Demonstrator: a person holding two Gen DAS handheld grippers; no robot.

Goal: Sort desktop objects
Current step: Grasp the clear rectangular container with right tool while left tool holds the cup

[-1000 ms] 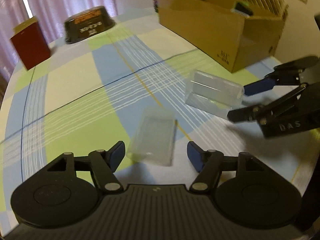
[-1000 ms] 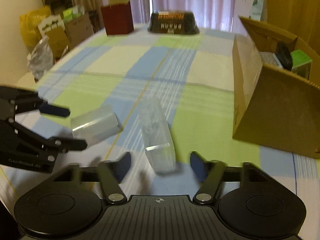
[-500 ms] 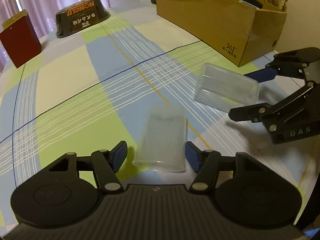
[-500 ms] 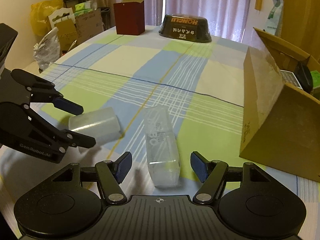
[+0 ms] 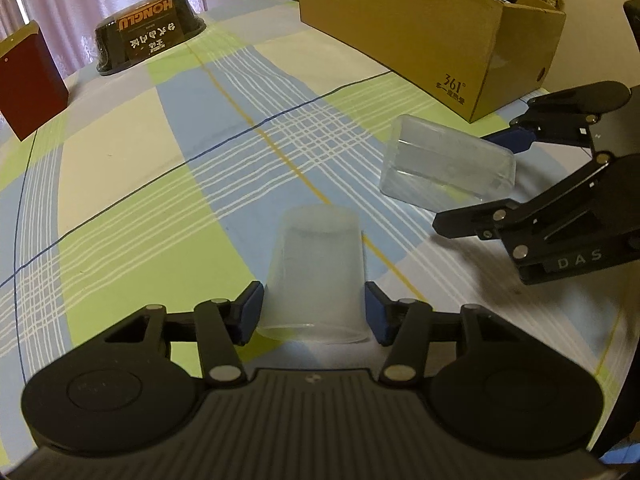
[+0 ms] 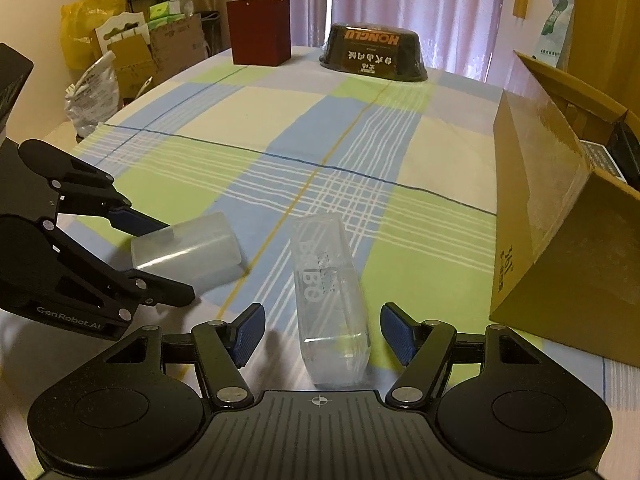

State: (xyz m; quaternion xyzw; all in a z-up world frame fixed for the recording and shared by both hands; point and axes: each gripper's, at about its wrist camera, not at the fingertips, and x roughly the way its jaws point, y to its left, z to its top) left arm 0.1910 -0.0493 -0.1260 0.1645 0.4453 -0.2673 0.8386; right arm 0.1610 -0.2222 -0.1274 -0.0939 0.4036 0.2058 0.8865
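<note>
Plaid-clothed tabletop (image 5: pixel 120 168), curtains behind, open carton (image 5: pixel 432 28) at its right edge. Two clear boxes lie flat. Left gripper (image 5: pixel 314 312) straddles the frosted cup-like box (image 5: pixel 316 272), pads touching or nearly so — grip unconfirmed. Right gripper (image 6: pixel 322 334) stands apart around the long clear box (image 6: pixel 328 296), aligned lengthwise for pickup — presumably carton-bound.

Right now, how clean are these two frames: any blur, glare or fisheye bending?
Left wrist view: sharp centre, tablecloth stripes bow with fisheye, the right tool looks slightly smeared at the lower right. Right wrist view: crisp, dark vignette corners, warm dim light, soft sheen on the cardboard box.
</note>
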